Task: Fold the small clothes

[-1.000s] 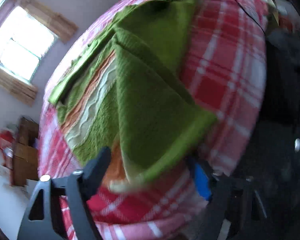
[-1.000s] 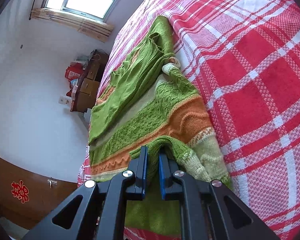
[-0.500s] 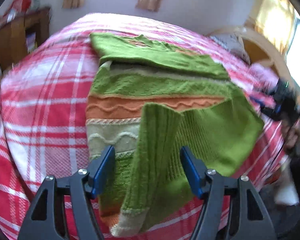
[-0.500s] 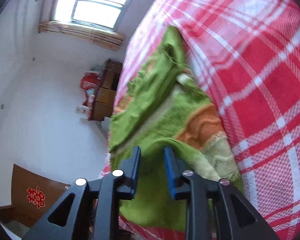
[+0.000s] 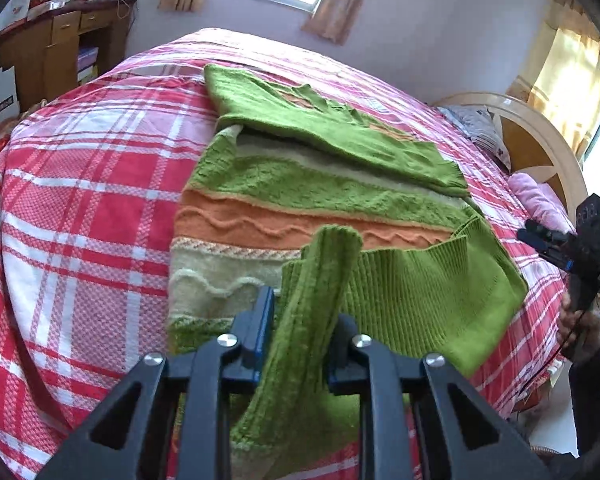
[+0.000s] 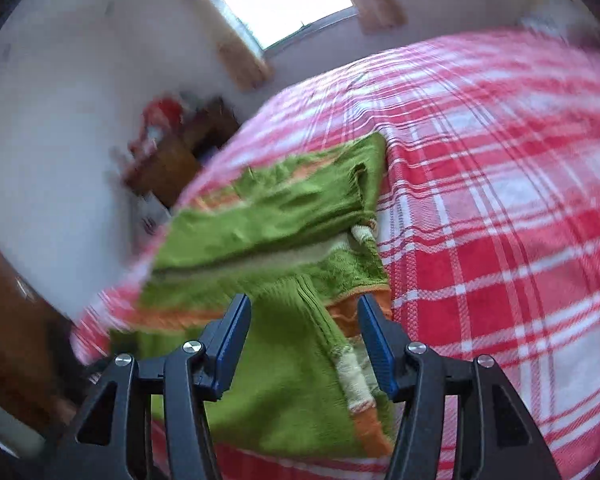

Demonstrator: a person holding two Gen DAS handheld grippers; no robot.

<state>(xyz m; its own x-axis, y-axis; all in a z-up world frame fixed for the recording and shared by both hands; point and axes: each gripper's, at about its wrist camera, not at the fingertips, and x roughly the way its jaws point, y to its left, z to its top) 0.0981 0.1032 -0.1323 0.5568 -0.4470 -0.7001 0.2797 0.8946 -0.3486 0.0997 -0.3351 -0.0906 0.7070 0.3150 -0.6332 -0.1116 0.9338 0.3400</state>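
A green knitted sweater with orange and cream stripes lies on the red plaid bed; it also shows in the right wrist view. One sleeve is folded across its top. My left gripper is shut on the other green ribbed sleeve, which stands up between the pads over the sweater's lower part. My right gripper is open and empty above the sweater's near edge; it also shows at the right in the left wrist view.
The red and white plaid bedspread covers the whole bed. A wooden desk stands at the back left. A wooden headboard and pillows are at the right. Windows are in the far wall.
My left gripper has closed on the green sleeve. My right gripper has opened, let go of the sweater's edge and pulled back; its view is blurred by motion.
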